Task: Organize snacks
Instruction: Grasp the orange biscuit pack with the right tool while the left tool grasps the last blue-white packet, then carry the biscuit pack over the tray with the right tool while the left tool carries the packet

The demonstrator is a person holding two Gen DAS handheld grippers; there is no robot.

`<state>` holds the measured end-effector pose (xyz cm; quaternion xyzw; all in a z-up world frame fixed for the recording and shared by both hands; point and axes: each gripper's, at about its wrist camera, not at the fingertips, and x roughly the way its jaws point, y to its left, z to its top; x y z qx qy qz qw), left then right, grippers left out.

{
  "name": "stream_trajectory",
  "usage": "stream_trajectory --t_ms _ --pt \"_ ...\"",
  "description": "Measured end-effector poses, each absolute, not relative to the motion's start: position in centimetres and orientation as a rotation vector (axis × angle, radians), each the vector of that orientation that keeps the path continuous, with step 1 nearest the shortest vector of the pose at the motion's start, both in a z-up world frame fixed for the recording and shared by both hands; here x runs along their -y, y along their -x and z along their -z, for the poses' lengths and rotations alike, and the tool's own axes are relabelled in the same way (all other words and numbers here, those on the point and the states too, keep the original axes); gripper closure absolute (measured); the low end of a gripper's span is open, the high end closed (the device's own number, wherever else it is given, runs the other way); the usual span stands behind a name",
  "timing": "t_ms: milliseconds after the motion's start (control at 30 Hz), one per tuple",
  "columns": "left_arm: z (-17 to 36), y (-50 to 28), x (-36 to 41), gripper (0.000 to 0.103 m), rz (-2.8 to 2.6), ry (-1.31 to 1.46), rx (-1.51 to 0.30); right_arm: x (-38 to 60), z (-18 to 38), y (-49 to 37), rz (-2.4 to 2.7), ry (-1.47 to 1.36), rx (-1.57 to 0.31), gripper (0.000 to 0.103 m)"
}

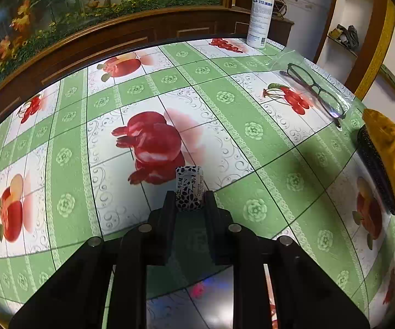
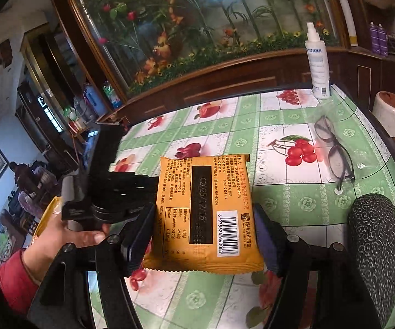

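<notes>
In the left wrist view my left gripper (image 1: 190, 201) is shut on a small black-and-white patterned snack (image 1: 189, 185), low over the fruit-print tablecloth (image 1: 252, 131). In the right wrist view my right gripper (image 2: 204, 213) is shut on an orange snack packet (image 2: 225, 181). The packet is held flat above the table, barcode side up, with a pad pressing on each side edge. The same packet shows at the right edge of the left wrist view (image 1: 389, 153). The left gripper (image 2: 109, 181) also shows at left in the right wrist view, carried by a hand (image 2: 68, 235) in a red sleeve.
A black patterned container (image 2: 375, 246) stands at the table's right side and is partly visible in the left view (image 1: 373, 170). Glasses (image 2: 332, 153) in a clear bag lie beyond it. A white spray bottle (image 2: 318, 63) stands at the far edge. Something yellow (image 2: 46, 213) shows behind the hand.
</notes>
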<state>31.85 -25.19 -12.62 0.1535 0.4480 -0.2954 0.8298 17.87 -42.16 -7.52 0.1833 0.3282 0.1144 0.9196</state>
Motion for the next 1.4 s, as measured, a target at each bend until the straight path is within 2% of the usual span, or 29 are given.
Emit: stream_trajectory --t_ms 533,833,1400 --pt "9.2 -20.2 16.7 0.086 0.439 -0.188 -0.886 36.3 8.7 -11.1 -0.295 -0.381 -0.709 0.033" --pt "6.0 -13.7 11.0 0.086 0.32 -0.099 -0.813 29.8 7.3 -7.4 -0.402 -0.363 -0.678 0.033" --pt "3.7 -8.9 -0.2 0.086 0.068 -0.06 -0.701 18.8 4.0 -5.9 -0.558 -0.274 -0.631 0.033"
